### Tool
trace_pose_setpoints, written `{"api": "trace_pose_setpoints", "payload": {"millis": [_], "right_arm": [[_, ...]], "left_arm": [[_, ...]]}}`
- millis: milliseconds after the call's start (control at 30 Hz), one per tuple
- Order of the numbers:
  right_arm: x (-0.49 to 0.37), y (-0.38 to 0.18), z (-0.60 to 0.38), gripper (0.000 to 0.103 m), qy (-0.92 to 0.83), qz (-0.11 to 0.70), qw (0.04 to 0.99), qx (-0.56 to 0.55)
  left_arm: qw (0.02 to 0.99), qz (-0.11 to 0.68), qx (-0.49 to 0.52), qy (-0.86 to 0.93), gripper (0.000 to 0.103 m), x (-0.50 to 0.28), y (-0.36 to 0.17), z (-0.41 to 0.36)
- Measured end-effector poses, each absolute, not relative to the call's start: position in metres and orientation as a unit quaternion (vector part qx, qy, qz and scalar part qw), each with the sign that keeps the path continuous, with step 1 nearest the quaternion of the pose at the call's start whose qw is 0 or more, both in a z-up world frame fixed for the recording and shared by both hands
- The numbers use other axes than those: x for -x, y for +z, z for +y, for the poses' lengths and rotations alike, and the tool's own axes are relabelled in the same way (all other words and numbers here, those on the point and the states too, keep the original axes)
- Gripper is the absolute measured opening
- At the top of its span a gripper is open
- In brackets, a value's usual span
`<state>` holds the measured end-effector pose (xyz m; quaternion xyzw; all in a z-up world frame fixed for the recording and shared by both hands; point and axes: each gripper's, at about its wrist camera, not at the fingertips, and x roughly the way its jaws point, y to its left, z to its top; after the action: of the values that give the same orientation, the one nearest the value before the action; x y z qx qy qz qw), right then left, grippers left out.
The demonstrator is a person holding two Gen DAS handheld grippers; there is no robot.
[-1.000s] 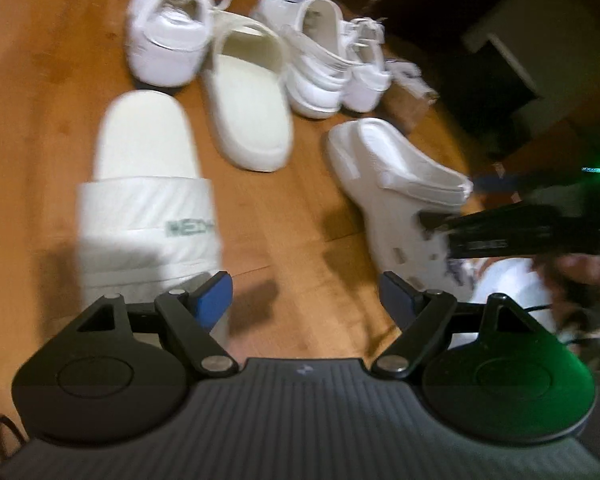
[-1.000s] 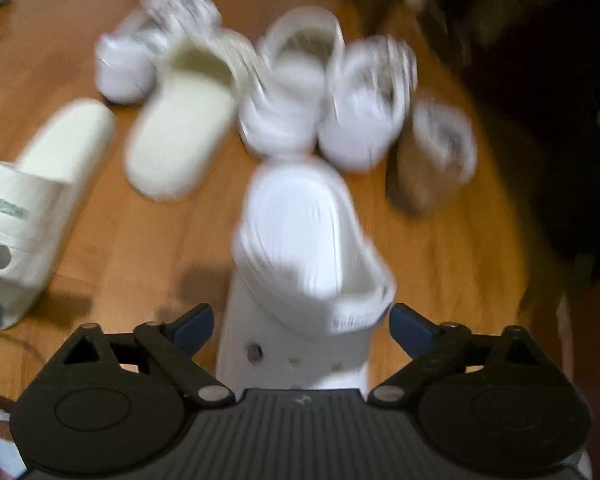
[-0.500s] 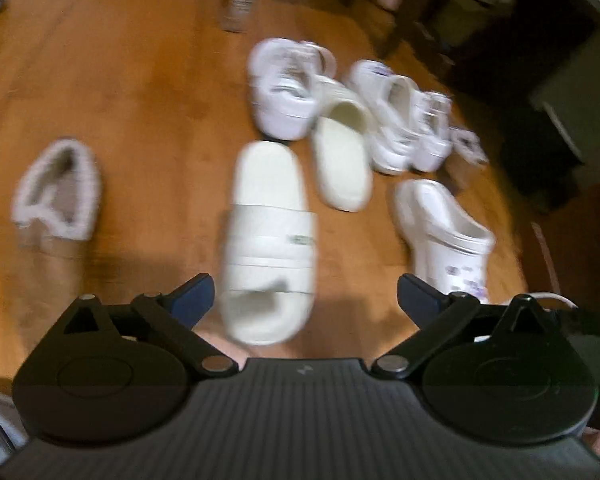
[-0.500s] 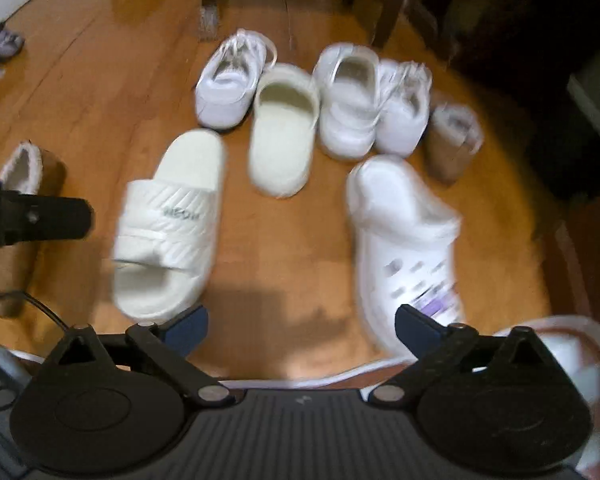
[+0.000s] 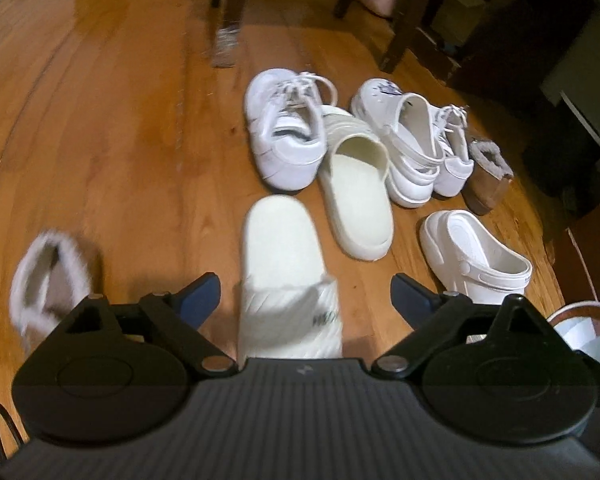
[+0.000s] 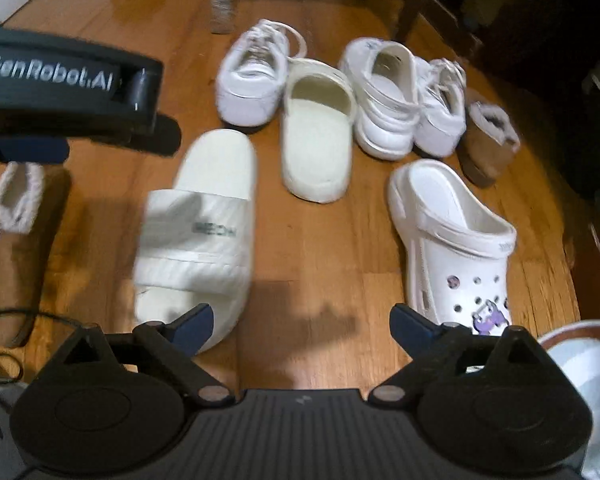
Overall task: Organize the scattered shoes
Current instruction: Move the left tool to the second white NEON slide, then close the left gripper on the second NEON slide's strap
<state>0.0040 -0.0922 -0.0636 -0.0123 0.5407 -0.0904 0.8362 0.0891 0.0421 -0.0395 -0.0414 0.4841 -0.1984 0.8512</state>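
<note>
A row of white sneaker point(image 5: 288, 136), cream slide point(image 5: 356, 192), strapped white clog point(image 5: 408, 148), second sneaker point(image 5: 454, 152) and brown fur-lined slipper point(image 5: 488, 176) lines the wooden floor. In front lie another cream slide point(image 5: 288, 272) point(image 6: 204, 220), a charm-studded white clog point(image 6: 456, 240) point(image 5: 476, 256) and a second brown slipper point(image 6: 16, 232) point(image 5: 48, 272). My left gripper point(image 5: 306, 292) hovers above the near slide, jaws wide and closing a little, pads clear of it. My right gripper point(image 6: 302, 320) is over bare floor, jaws opening, nothing between them.
Dark chair legs point(image 5: 224, 12) stand behind the row. Dark furniture point(image 5: 560, 80) fills the right side. A white bundle point(image 6: 580, 360) sits at the near right. Cables point(image 6: 4, 360) lie at the near left. Bare floor spreads to the left of the row.
Both grippers have pulled back and up from the near slide and the charm clog, which lie on the floor. More floor and the left brown slipper have come into view.
</note>
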Motion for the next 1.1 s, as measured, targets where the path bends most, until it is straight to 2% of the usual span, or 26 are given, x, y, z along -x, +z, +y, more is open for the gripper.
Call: {"api": "trace_pose_setpoints", "payload": {"millis": [100, 167, 300, 333, 367, 400, 433, 467, 667, 767, 800, 867, 933, 1100], "right_arm": [[-0.006, -0.069, -0.101, 0.095, -0.097, 0.544, 0.834, 0.009], [-0.010, -0.074, -0.108, 0.095, -0.096, 0.547, 0.831, 0.001], [-0.011, -0.076, -0.112, 0.095, -0.098, 0.547, 0.832, 0.000], [-0.012, -0.076, -0.113, 0.095, -0.098, 0.546, 0.832, 0.000], [-0.015, -0.077, -0.115, 0.095, -0.098, 0.545, 0.832, 0.002], [-0.017, -0.079, -0.116, 0.095, -0.098, 0.545, 0.833, 0.002], [-0.019, -0.078, -0.118, 0.095, -0.098, 0.544, 0.833, 0.002], [-0.022, -0.078, -0.121, 0.095, -0.095, 0.541, 0.836, -0.003], [-0.044, -0.071, -0.149, 0.094, -0.099, 0.522, 0.846, -0.044], [-0.054, -0.076, -0.165, 0.094, -0.108, 0.526, 0.842, -0.062], [-0.058, -0.079, -0.172, 0.094, -0.110, 0.528, 0.839, -0.072], [-0.062, -0.084, -0.182, 0.094, -0.121, 0.528, 0.837, -0.079], [-0.065, -0.089, -0.198, 0.094, -0.137, 0.527, 0.834, -0.089], [-0.061, -0.093, -0.211, 0.095, -0.137, 0.523, 0.835, -0.100]], "left_arm": [[0.850, 0.479, 0.027, -0.216, 0.088, -0.102, -0.040, 0.024], [0.850, 0.475, 0.017, -0.226, 0.075, -0.108, -0.040, 0.013], [0.854, 0.459, 0.002, -0.244, 0.065, -0.128, -0.044, -0.008], [0.855, 0.457, 0.000, -0.243, 0.056, -0.133, -0.046, -0.011], [0.858, 0.454, -0.005, -0.242, 0.039, -0.141, -0.050, -0.016], [0.858, 0.454, -0.014, -0.241, 0.028, -0.151, -0.056, -0.022], [0.854, 0.460, -0.032, -0.240, 0.003, -0.162, -0.062, -0.031], [0.852, 0.465, -0.047, -0.238, 0.002, -0.171, -0.068, -0.037], [0.848, 0.465, -0.079, -0.241, 0.003, -0.207, -0.082, -0.067], [0.846, 0.459, -0.109, -0.246, 0.007, -0.216, -0.090, -0.090], [0.847, 0.455, -0.130, -0.242, 0.010, -0.220, -0.095, -0.100], [0.848, 0.450, -0.156, -0.233, 0.032, -0.225, -0.103, -0.111], [0.846, 0.448, -0.179, -0.227, 0.042, -0.231, -0.110, -0.120], [0.842, 0.430, -0.247, -0.213, 0.049, -0.241, -0.131, -0.142]]}}
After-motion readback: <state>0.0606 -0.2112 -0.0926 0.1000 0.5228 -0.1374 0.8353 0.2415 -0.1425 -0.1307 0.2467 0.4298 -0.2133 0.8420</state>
